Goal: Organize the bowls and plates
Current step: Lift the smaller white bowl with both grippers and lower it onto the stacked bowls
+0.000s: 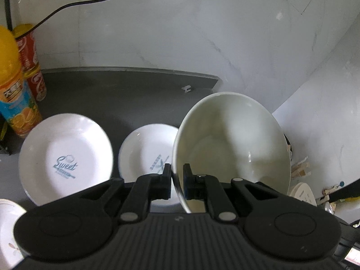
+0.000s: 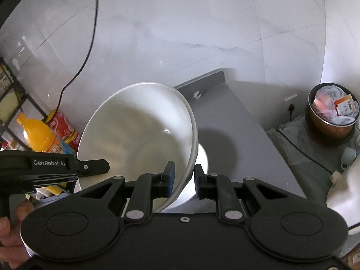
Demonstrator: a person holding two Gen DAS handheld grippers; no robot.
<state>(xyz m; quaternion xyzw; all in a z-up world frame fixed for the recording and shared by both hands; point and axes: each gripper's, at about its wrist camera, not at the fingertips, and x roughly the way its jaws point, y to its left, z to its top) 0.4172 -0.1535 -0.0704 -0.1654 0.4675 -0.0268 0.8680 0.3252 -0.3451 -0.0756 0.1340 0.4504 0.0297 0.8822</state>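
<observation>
**Holding one white bowl by its rim, both grippers on it**

Gripping a large white bowl [image 1: 231,146] with my left gripper [image 1: 177,175]: both pads are pressed onto the left edge of the rim, one inside, one outside. The bowl is tilted, mouth turned toward the camera, raised above the grey counter [image 1: 126,94].

My right gripper [image 2: 184,175] straddles the opposite rim of the same bowl [image 2: 137,132]. The inner blue pad looks in contact with the wall; a narrow gap shows at the outer pad, so I cannot tell whether this pinch is closed.

Left and ahead of my left jaws, a plate printed "Sweet" [image 1: 65,157] lies flat on the counter. A smaller printed plate [image 1: 146,150] lies just beyond the jaws, partly hidden behind the bowl. A third plate edge [image 1: 9,229] shows at the far lower left.

Far left of the jaws stand an orange juice bottle [image 1: 13,85] and a red can [image 1: 31,60], upright near the wall.

Right of my right jaws, off the counter, sits a round bin [image 2: 330,117] of wrappers.

A hand [image 2: 13,231] holds the left gripper's handle.
</observation>
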